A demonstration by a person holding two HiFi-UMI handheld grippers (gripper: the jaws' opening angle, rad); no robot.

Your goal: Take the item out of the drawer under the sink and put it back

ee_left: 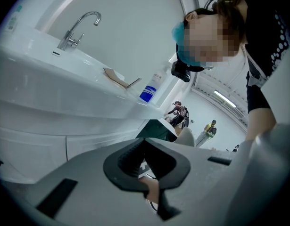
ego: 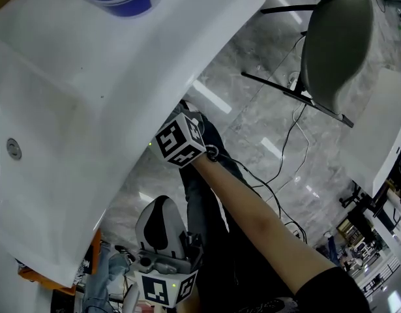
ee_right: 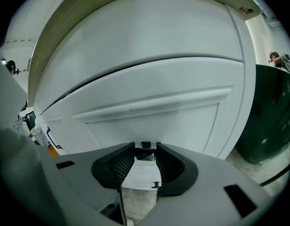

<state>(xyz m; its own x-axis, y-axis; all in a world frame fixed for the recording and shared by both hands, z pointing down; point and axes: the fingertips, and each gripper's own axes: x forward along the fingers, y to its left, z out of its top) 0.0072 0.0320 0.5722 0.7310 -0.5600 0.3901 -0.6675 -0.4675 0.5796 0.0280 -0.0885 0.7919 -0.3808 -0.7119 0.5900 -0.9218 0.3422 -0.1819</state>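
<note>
The drawer [ee_right: 154, 119] is a white panelled front directly under the white sink [ego: 89, 109], with a raised frame round a flat, recessed middle. It looks pushed fully in, though the wide-angle bend makes that hard to judge. A thin dark seam separates its top edge from the basin above.

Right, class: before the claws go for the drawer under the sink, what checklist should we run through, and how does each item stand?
1. Right claw open and empty: ok.
2. Right claw facing the drawer front: ok.
3. Drawer pulled open: not ok, it looks closed.
4. Handle or grip edge found: cannot tell.
5. Left claw empty: ok, shut on nothing.
</note>
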